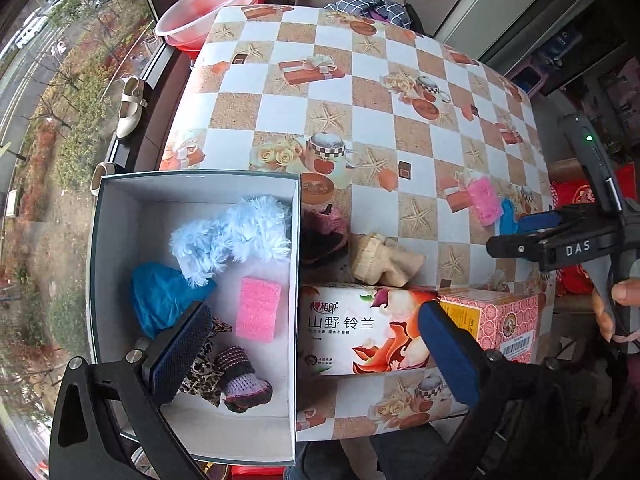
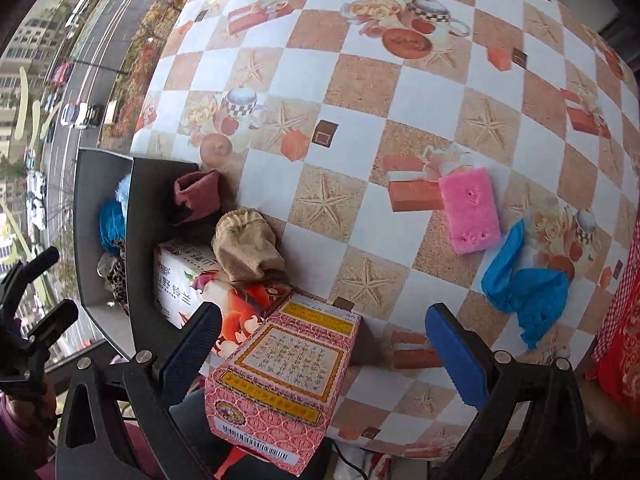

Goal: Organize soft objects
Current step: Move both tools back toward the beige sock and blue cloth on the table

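Note:
A grey box [image 1: 196, 178] at the table's near left holds a fluffy light-blue toy [image 1: 236, 236], a blue cloth [image 1: 160, 298], a pink sponge [image 1: 258, 308], a leopard-print piece [image 1: 204, 376] and a purple knitted bootie [image 1: 244, 380]. My left gripper [image 1: 316, 354] hovers open over the box's right wall. Outside lie a maroon sock [image 2: 196, 194], a beige sock [image 2: 246, 246], a second pink sponge [image 2: 472, 210] and a blue glove [image 2: 524, 284]. My right gripper [image 2: 328, 358] stands open above the pink carton [image 2: 284, 376], empty.
A floral tissue box [image 1: 360, 330] and the pink carton [image 1: 496, 320] stand along the near table edge. A pink basin [image 1: 208, 4] and shoes [image 1: 130, 106] sit by the window at left. A person's hand [image 1: 626, 294] holds the right gripper. The checkered tablecloth [image 2: 400, 80] stretches beyond.

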